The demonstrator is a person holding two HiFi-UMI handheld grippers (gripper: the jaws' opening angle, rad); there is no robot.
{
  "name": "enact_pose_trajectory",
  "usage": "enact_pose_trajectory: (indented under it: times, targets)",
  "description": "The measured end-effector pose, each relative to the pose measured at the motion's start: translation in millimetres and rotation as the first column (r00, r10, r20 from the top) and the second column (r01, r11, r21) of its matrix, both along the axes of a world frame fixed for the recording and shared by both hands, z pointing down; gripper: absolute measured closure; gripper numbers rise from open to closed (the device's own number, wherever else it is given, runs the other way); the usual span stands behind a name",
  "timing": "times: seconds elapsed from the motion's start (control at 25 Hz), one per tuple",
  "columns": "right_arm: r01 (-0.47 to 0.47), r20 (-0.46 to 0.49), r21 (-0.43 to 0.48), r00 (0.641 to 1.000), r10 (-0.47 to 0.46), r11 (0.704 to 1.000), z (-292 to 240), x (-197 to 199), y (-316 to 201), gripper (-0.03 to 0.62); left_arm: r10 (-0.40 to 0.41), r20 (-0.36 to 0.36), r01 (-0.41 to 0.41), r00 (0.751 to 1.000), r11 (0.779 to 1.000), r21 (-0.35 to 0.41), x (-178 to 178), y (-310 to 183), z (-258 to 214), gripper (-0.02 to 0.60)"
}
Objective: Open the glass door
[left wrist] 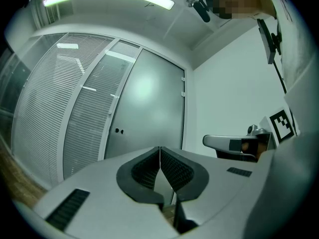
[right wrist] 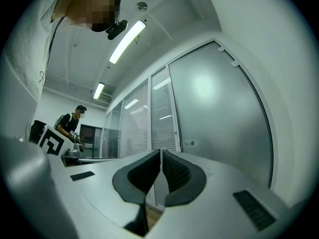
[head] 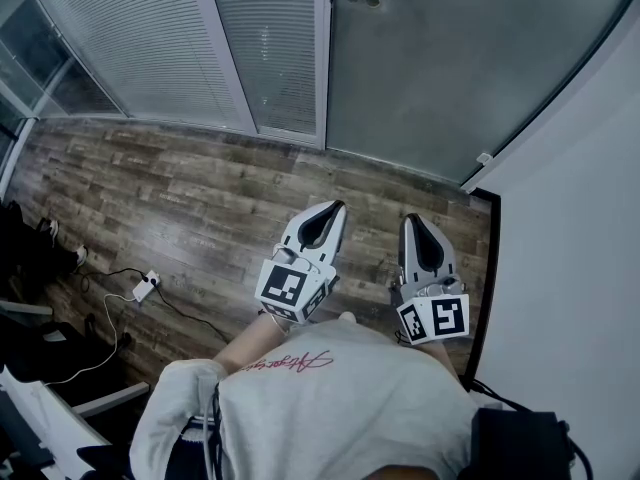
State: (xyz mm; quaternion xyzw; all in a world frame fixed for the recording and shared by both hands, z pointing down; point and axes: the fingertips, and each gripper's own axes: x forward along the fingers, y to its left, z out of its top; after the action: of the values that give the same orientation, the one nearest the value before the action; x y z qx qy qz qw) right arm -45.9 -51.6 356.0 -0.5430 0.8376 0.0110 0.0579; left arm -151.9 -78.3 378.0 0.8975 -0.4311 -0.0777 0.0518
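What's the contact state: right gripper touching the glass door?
Apart. In the head view, a strip of wood floor shows between the tips of the right gripper and the glass door.

Head view's top edge is cutting off the glass door [head: 450,68], and its two fittings [head: 362,0] are showing too small to identify.

Head view downward; others level, toward door [head: 450,58]

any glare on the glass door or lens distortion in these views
Left gripper view: strong fisheye bows the blinds; a soft bright patch sits on the glass door. Right gripper view: same bowing, similar glow on the door, ceiling light blown out. Head view: dim, milder bending, door evenly grey.
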Motion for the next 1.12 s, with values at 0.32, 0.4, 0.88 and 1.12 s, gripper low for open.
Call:
enact_pose_trajectory:
  times: [0.32,0.4,0.88,1.12]
  targets:
    - [0.005,0.005,0.001,1.0,-0.005,1.0,0.4,7.4,-4.5,0.569,-0.005,0.002,0.005,1.0,1.0,0.003,8.7,-4.8,-0.2,0.563]
    - [0.01,0.007,0.002,1.0,-0.01,1.0,0.7,9.6,-6.2,0.569,-0.011,0.001,0.011,1.0,1.0,0.007,10.5,-6.4,-1.2,0.563]
    - [0.097,0.0,0.016,0.995,-0.097,0.995,-5.6,30.1,-25.6,0.569,-0.09,0.005,0.09,0.996,0.996,0.023,30.6,-23.3,-5.5,0.563]
    - [0.099,-0.004,-0.004,0.995,-0.099,0.995,2.6,37.0,-43.8,0.569,-0.109,-0.008,0.109,0.994,0.994,0.02,31.6,-44.0,-7.5,0.563]
